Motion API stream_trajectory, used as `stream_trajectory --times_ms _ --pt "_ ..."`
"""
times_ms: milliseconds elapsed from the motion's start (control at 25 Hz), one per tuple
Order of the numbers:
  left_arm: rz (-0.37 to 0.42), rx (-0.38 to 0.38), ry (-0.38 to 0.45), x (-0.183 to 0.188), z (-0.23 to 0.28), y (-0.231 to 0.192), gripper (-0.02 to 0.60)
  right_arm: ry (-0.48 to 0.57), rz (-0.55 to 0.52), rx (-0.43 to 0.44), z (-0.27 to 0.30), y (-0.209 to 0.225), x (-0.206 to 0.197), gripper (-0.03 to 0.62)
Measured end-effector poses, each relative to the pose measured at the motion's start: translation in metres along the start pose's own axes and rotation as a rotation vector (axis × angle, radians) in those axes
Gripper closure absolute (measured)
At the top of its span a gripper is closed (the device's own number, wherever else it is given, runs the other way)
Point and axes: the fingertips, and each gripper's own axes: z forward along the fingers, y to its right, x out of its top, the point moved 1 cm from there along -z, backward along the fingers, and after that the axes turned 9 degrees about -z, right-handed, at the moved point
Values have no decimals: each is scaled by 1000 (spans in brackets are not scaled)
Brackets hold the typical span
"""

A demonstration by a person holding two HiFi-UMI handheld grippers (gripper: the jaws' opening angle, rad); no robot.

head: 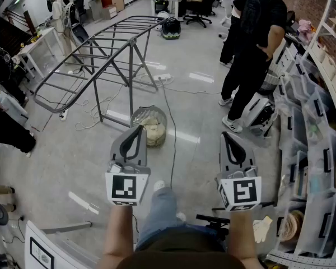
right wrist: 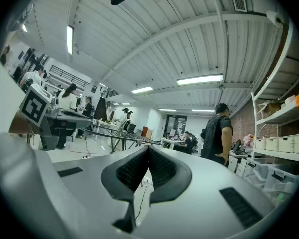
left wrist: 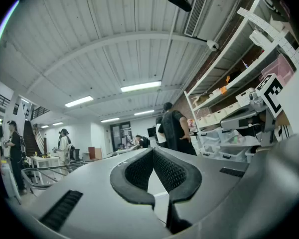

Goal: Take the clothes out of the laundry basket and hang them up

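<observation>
Laundry basket (head: 139, 114): on the floor, just beside the near leg of the drying rack (head: 95, 55); pale clothes (head: 153, 132) inside.
Left hand-held gripper (head: 139, 129), right hand-held gripper (head: 226, 134): jaws closed together, empty, held level, short of the basket.
Step, judged: approach, nothing removed.
Next: open jaws, reach down to the clothes.

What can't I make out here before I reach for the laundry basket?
- The clothes: head view shows a pale heap; piece count too small to tell, the laundry basket's wall and left tongs cover part.
- The laundry basket: in neither gripper view; each tongs' own body blocks the floor.
- The drying rack: hangers or pegs too small to tell, head view.
</observation>
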Motion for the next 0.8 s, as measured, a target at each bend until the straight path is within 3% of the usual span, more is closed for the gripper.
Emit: stream_trajectory --times_ms 200,320,360,480,520,600,800 --pt "-13 -5 -22 -4 1 -3 580 -37 37 15 6 -2 -6 583" --pt "-36 5 -39 -10 -1 -10 556 -29 53 78 10 -12 -6 353" --pt "-56 -1 -45 -12 -1 -11 472 -20 60 98 12 -16 -6 297" --pt "-115 -1 -53 -18 0 -17 142 -3 82 128 18 -27 -7 130" --pt "-131 11 -53 -20 0 -21 90 -1 85 124 21 -29 -8 84" --pt "-156 38 -60 -26 1 -28 23 3 80 110 27 -32 -10 20" --pt "-179 88 -100 -39 6 -49 11 0 87 117 49 -38 -12 19"
